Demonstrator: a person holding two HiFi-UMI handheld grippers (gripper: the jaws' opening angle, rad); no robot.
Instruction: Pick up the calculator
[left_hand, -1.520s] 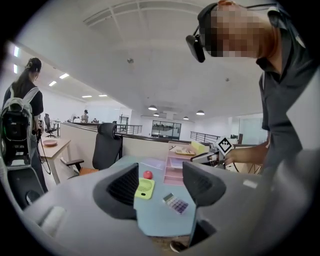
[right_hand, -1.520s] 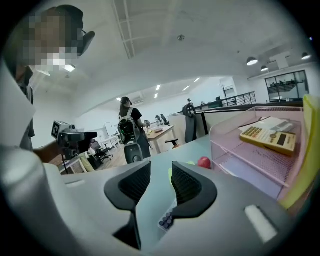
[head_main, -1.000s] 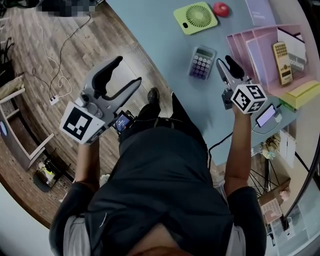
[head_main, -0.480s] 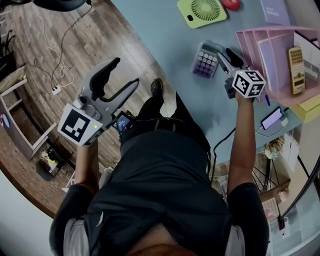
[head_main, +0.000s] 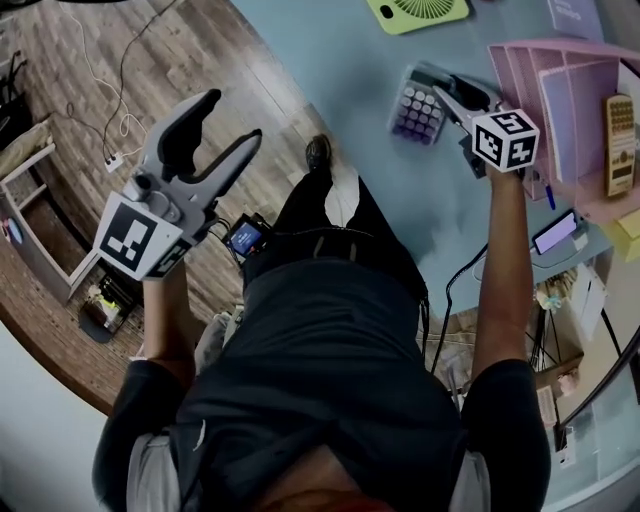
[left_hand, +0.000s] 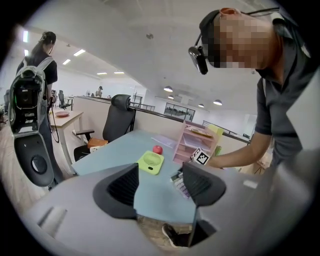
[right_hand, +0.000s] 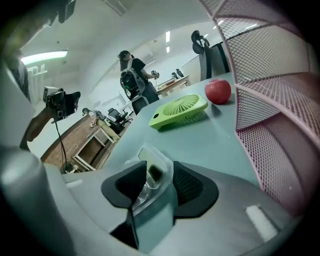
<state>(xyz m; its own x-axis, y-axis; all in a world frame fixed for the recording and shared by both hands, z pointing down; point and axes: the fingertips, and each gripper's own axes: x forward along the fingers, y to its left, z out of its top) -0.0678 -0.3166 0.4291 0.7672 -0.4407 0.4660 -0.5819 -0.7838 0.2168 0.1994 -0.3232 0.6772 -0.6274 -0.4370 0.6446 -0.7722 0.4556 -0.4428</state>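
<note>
At the head view's upper right, the right tool (head_main: 458, 92) reaches onto the pale blue table (head_main: 380, 200). It meets the right edge of the small clear-cased calculator with lilac keys (head_main: 418, 104), near the pink mesh organiser (head_main: 560, 90). The left tool (head_main: 226, 125) hangs over the wooden floor, well apart.

From the left gripper view, that tool's jaws stand wide with nothing between them.

From the right gripper view, the jaws are closing around the calculator's clear edge, with a gap showing at the left pad. The grip looks unfinished. The pads should seat squarely and deeper on both sides before any lift, and keep off the organiser's mesh.
</note>
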